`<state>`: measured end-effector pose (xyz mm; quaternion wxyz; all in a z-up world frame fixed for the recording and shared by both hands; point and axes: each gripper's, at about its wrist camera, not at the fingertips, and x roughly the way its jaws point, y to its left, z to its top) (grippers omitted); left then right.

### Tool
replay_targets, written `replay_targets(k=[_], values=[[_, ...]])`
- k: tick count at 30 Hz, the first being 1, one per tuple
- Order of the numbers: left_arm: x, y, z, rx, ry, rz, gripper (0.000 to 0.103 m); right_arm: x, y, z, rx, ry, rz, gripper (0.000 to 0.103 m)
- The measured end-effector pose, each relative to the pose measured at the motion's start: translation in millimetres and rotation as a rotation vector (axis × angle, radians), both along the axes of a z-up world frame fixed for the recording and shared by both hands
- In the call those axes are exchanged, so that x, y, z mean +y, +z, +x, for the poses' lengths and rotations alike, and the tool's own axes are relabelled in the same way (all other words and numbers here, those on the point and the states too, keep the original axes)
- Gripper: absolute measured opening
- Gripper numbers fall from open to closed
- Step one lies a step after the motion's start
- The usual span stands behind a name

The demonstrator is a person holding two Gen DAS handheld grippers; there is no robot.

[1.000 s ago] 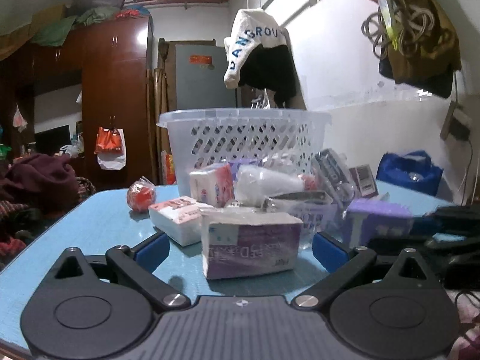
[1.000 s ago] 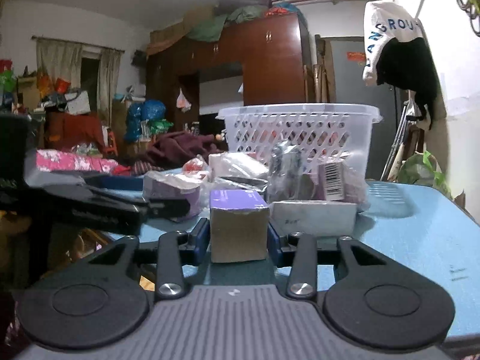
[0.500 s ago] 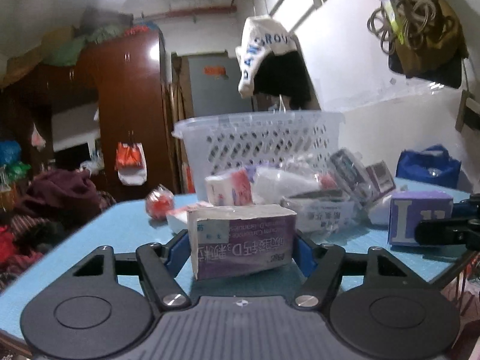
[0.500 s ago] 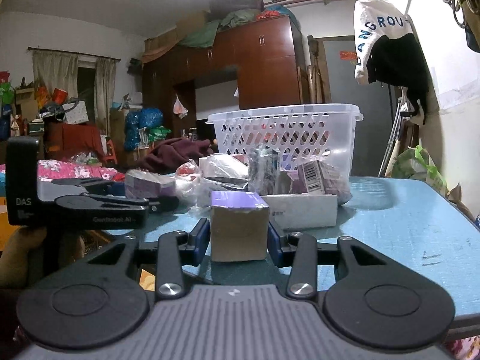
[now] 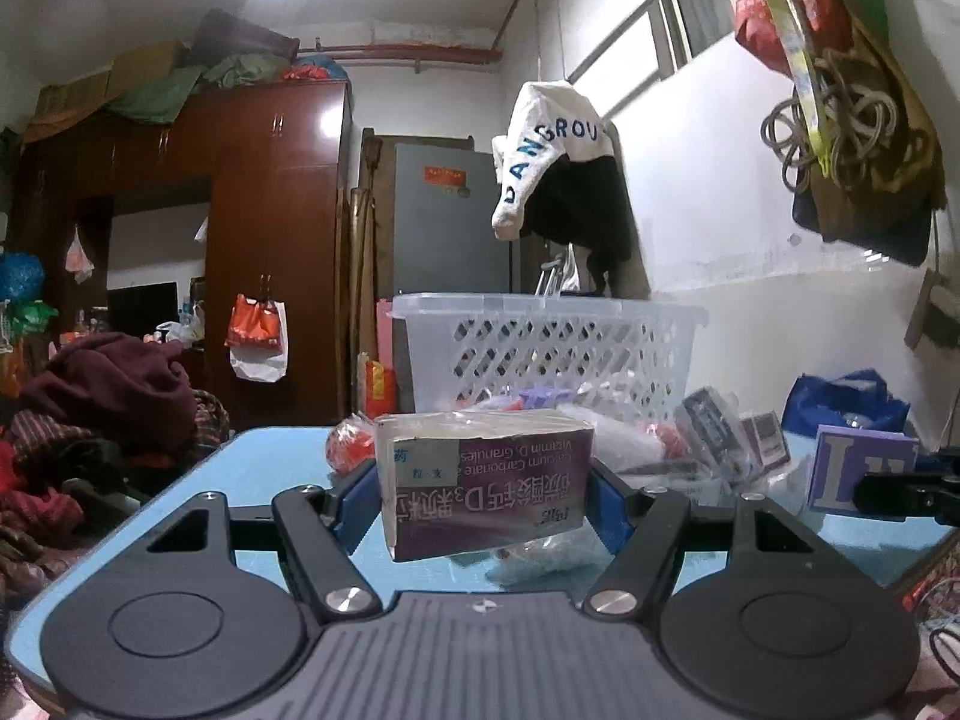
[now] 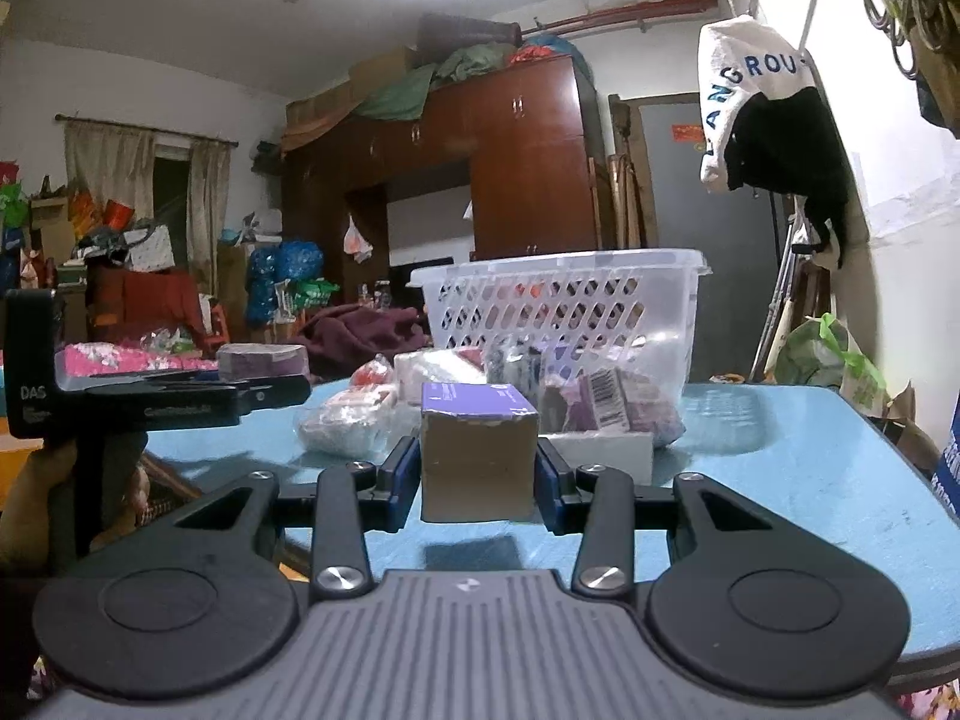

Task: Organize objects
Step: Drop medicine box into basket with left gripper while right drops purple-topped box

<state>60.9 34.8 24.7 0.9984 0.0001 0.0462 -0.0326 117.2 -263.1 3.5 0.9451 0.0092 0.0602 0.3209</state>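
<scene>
Since the earlier frame, left tool has closed onto the purple-and-white cardboard medicine box, now clamped between both blue pads and lifted clear of the light-blue counter. White perforated plastic basket stands behind a heap of wrapped packets.

Right wrist view: right tool narrowly set, gripping a small brown carton with purple top above the counter. Basket beyond; left tool visible at left, holding its box.
</scene>
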Motion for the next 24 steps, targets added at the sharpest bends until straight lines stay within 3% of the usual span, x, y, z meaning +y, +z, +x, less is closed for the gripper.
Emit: replay_targets(k=[7,12,17,21,24], values=[[16.1,42.1,22.2,-0.019,-0.036,-0.080,0.073,0.4,36.5,20.3,-0.058,-0.024,0.023,0.044],[5.0,106.6,98.1,0.017,-0.136,-0.115,0.073,24.6,97.0,71.5,-0.187,-0.061,0.025,0.044],[-4.9,128.3,179.5,0.132,-0.113,-0.162,0.073,58.1,131.4,153.1,-0.086,-0.094,-0.040,0.043],[-7.5,122.0,220.8,0.214,-0.077,-0.174,0.073,71.6,124.6,182.3,-0.029,-0.127,-0.110,0.043],[-5.0,116.0,242.7,0.280,-0.085,-0.222,0.077,73.7,117.4,196.7,0.030,-0.138,-0.101,0.045]])
